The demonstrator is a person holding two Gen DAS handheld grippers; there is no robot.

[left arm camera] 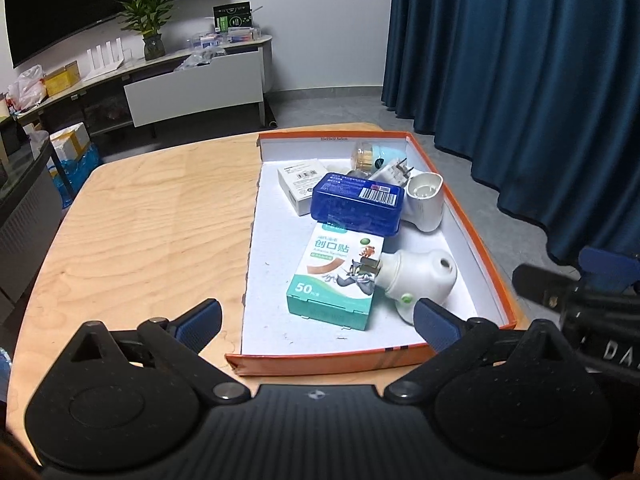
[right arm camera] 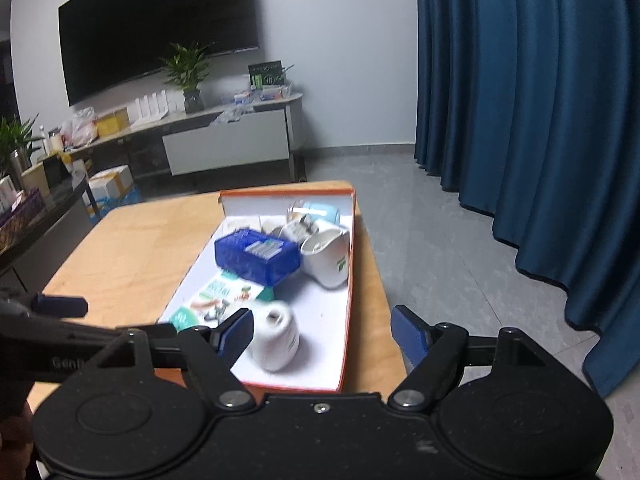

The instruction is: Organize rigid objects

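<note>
You have both the left hand-held gripper and the right hand-held gripper spread wide and empty above the orange tray on the surface — likely because the rigid objects — bandage box, blue case, white plug-ins — already lie gathered inside it.

Blue curtain (grey floor)
</note>
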